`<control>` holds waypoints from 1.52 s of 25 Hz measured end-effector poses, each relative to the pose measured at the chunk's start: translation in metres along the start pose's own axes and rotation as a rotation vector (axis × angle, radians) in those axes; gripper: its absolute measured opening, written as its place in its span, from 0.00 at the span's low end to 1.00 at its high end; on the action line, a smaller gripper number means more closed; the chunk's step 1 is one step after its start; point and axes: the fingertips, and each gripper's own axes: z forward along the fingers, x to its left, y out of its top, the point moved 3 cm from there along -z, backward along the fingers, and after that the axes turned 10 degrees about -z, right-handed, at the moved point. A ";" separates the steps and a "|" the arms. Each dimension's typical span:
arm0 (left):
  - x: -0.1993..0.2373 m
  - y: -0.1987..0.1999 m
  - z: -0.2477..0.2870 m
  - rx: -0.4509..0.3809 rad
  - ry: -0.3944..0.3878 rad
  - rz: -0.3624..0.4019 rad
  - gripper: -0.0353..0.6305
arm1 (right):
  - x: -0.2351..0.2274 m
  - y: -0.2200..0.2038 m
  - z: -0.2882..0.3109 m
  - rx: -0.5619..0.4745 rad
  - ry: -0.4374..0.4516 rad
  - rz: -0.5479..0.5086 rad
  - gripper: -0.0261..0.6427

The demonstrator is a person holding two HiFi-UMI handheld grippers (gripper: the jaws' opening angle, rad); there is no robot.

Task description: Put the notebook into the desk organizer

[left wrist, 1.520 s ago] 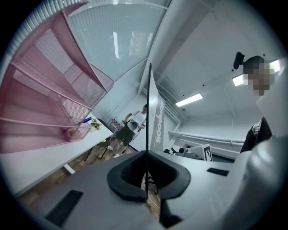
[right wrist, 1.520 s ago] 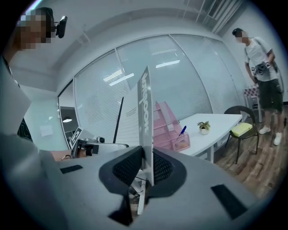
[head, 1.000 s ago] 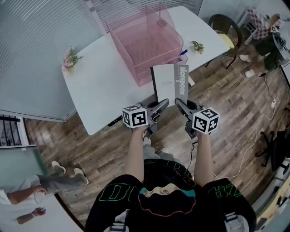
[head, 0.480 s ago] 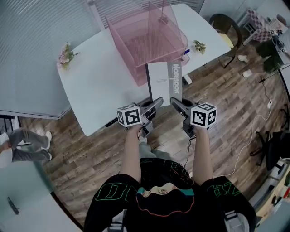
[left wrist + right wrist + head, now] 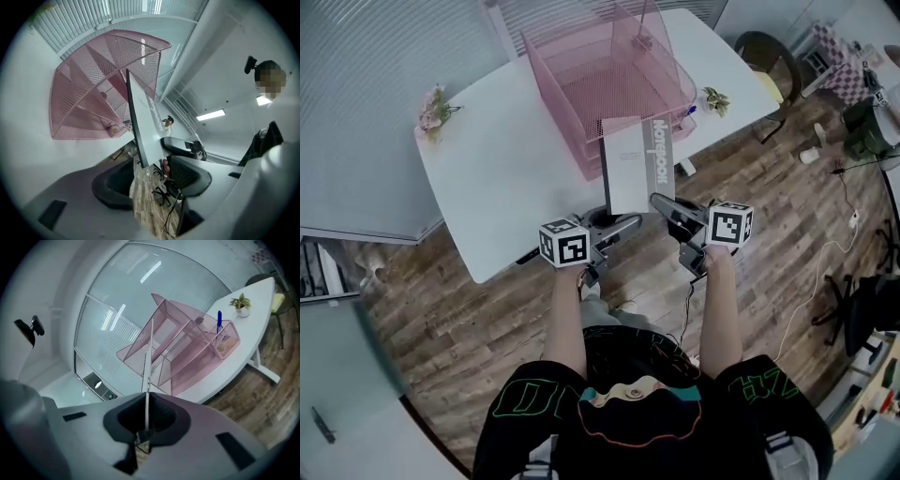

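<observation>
The grey notebook [image 5: 637, 164] hangs over the white table's near edge, its far end reaching the front of the pink mesh desk organizer [image 5: 600, 84]. My right gripper [image 5: 661, 202] is shut on its near right corner; in the right gripper view the thin notebook [image 5: 148, 366] stands edge-on in the closed jaws of the right gripper [image 5: 146, 411], with the organizer [image 5: 187, 352] behind. My left gripper [image 5: 623, 225] has just been opening and now stands open. In the left gripper view the left gripper [image 5: 150, 180] is spread wide, and the notebook [image 5: 140, 126] rises just beyond the gap, untouched, beside the organizer [image 5: 89, 103].
The white table [image 5: 506, 178] carries a small flower [image 5: 434, 112] at its left end and a potted plant [image 5: 712, 98] at its right. A blue pen [image 5: 219, 322] stands in the organizer's cup. A chair [image 5: 764, 52] stands beyond the table's right end, on the wooden floor.
The left gripper has let go of the notebook and its jaws have spread. The right gripper has carried the notebook farther over the table toward the organizer.
</observation>
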 end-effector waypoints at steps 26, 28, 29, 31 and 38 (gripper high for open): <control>-0.023 0.064 0.021 -0.137 -0.102 0.113 0.05 | -0.009 0.073 0.054 0.154 -0.275 -0.370 0.25; -0.021 0.071 0.023 -0.158 -0.097 0.106 0.05 | -0.011 0.079 0.056 0.142 -0.315 -0.395 0.43; -0.020 0.074 0.024 -0.171 -0.089 0.102 0.05 | -0.012 0.081 0.055 0.130 -0.338 -0.398 0.46; -0.017 0.078 0.025 -0.194 -0.070 0.099 0.05 | -0.014 0.084 0.052 0.086 -0.385 -0.395 0.47; -0.011 0.091 0.030 -0.232 -0.008 0.127 0.05 | -0.025 0.069 0.025 0.066 -0.506 -0.428 0.42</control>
